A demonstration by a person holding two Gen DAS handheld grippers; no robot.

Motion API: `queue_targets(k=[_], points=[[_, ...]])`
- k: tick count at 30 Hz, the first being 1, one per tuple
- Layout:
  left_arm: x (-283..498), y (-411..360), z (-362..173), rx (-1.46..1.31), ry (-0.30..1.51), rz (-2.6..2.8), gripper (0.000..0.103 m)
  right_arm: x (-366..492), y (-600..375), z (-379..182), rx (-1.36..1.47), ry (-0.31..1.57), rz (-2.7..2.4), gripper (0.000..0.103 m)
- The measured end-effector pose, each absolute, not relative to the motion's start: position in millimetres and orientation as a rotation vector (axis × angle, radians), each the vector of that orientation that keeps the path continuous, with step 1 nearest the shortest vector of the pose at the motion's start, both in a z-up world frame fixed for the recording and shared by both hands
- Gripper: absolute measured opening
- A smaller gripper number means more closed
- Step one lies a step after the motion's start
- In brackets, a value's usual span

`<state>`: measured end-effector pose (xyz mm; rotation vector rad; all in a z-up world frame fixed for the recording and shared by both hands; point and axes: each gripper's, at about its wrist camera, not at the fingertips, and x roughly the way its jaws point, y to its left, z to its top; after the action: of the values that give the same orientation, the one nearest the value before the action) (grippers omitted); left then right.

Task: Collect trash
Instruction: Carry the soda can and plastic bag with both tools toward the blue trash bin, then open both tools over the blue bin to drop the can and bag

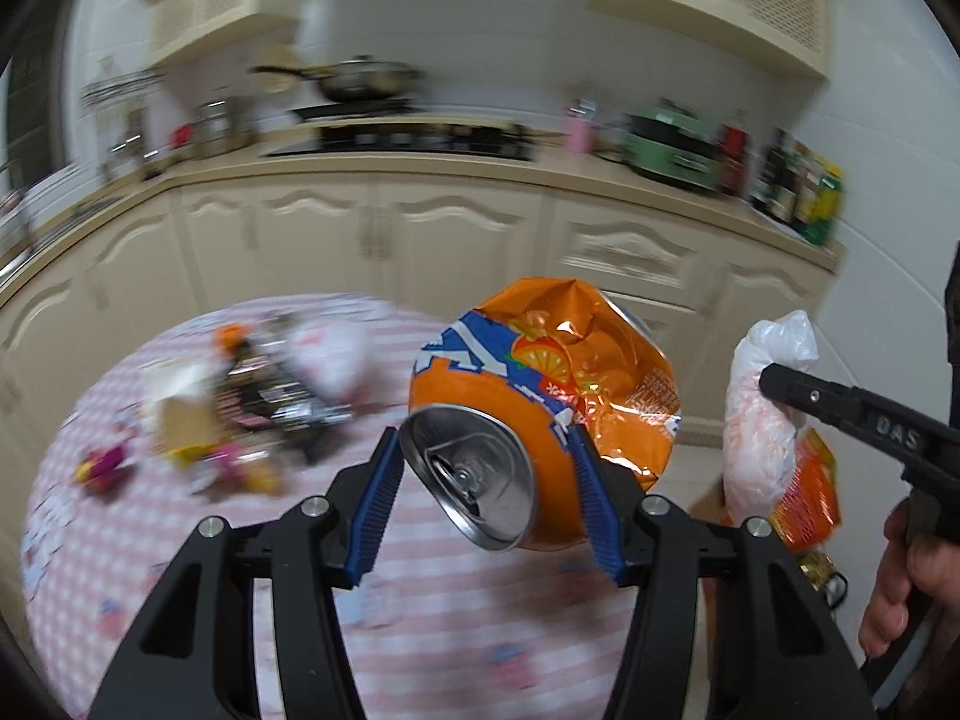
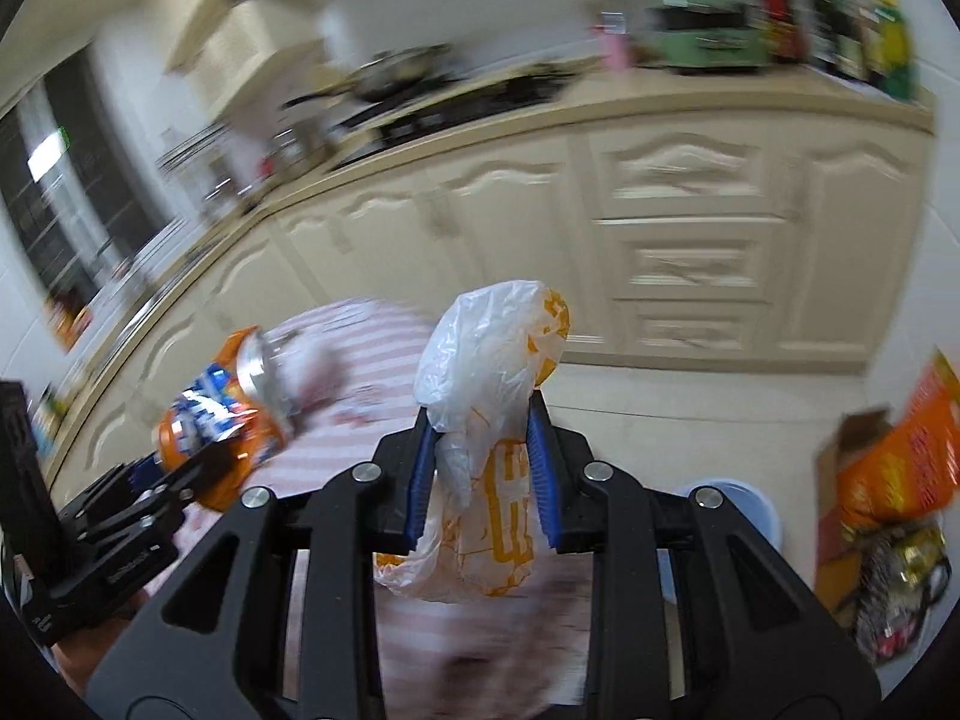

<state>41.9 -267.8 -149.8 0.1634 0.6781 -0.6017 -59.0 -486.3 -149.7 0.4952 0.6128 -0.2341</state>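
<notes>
My left gripper (image 1: 486,450) is shut on a crushed orange soda can (image 1: 540,396), its blue pads pressed on both sides and the can's open top facing the camera. The same can (image 2: 228,420) shows at the left of the right wrist view, above the table. My right gripper (image 2: 480,426) is shut on a crumpled white plastic bag with orange print (image 2: 492,396); in the left wrist view that bag (image 1: 762,414) hangs at the right. Both are held in the air above a round table with a pink striped cloth (image 1: 420,630).
More litter (image 1: 240,414) lies on the far left of the table: wrappers, a paper piece, a white bag. A cardboard box with orange packaging (image 2: 888,480) stands on the floor at the right, a blue tub (image 2: 738,498) beside it. Cream kitchen cabinets (image 1: 456,234) run behind.
</notes>
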Motion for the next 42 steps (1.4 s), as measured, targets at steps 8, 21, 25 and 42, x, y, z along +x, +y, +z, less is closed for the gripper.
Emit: queue_targets(k=[8,21,25,42], points=[[12,-391,-200,0.293,0.782,-0.802,0.054,-123,-621,-221,0.714,0.672,-0.452,0.028],[9,-522,-351,0.531,1.113,-0.883,0.055,-119,-693,-375,0.957,0.906,-0.491,0.028],[15,-546,-376,0.547,1.201,-0.927,0.062,-114,-697,-394,1.000,0.923,-0.492,0.033],[14,-505,-283,0.444,0.959,-0.897,0.088,-129,-681,-365,0.991,0.821,-0.533,0.094]])
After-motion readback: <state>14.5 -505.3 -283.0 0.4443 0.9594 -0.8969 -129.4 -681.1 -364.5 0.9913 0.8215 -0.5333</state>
